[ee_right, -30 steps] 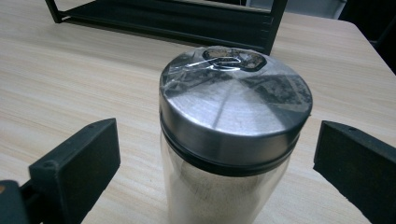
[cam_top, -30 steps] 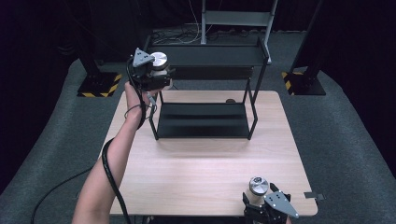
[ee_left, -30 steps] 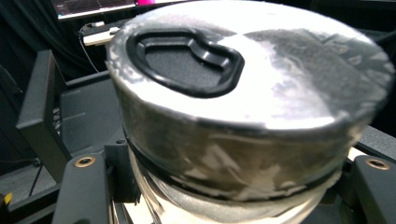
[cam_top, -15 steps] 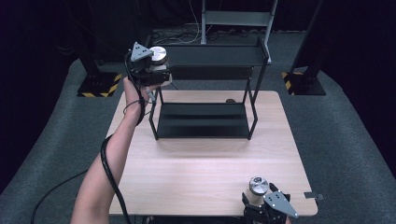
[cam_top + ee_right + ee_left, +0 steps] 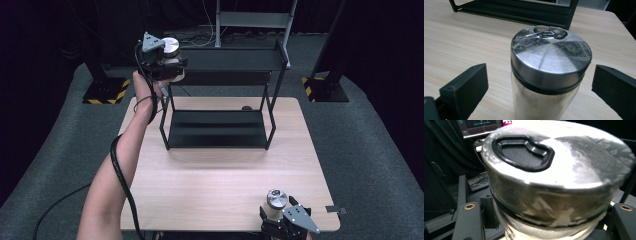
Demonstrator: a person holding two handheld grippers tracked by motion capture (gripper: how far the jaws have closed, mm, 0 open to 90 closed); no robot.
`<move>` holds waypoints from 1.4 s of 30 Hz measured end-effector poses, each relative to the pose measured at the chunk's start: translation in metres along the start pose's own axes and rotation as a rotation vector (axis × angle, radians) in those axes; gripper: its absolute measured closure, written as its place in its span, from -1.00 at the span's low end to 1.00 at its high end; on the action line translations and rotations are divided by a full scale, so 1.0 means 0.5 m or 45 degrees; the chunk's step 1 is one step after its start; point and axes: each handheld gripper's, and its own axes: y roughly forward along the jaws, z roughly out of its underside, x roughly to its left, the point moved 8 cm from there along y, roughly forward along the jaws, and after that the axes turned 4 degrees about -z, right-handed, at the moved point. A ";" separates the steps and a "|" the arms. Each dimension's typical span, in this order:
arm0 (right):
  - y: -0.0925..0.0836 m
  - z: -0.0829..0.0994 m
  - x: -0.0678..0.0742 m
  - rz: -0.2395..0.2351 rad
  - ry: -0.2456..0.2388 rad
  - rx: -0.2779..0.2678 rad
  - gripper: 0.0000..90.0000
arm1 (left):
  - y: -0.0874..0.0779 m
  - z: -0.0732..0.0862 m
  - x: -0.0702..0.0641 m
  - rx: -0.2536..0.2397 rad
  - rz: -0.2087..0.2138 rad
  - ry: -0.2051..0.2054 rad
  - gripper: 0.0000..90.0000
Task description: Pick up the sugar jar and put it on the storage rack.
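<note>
Left hand-held gripper (image 5: 172,59): it is up high, at the left end of the rack's top shelf. Its jaws squeeze a jar from both sides.

Left jar (image 5: 554,177): it has a shiny metal lid and a clear body. It sits tight between the jaws, up in the air, just beside the top shelf. From the high view I cannot tell if it touches the shelf yet.

Right hand-held gripper (image 5: 280,220): it is low, at the near edge of the table. Its jaws stand wide, one on each side of a second jar, and do not touch it.

Right jar (image 5: 549,72): same kind, metal lid, pale powder inside. It stands up straight on the table, well apart from the rack.

Rack (image 5: 220,100): black, with two shelves. It stands at the far side of the table. Both shelves look bare.

Table (image 5: 200,185): light wood, with the rack on it and the right jar near the front.

Step now: I think the left jar is being put on the top shelf.

Next move: I think the left hand should bring the jar over the shelf, set it down flat, then let go. It must stay upright so it does not tip. After that, the right jaws can close on the other jar.
</note>
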 end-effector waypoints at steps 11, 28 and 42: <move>0.000 0.000 0.000 -0.002 -0.002 0.002 -1.00 | 0.024 -0.024 -0.002 0.020 -0.023 0.020 -0.33; 0.002 0.000 0.001 -0.005 -0.001 0.007 -1.00 | 0.067 -0.042 0.002 0.073 -0.033 0.002 -0.33; 0.002 0.000 0.000 -0.007 -0.001 0.010 -1.00 | 0.102 -0.050 0.010 0.114 -0.054 -0.003 -0.33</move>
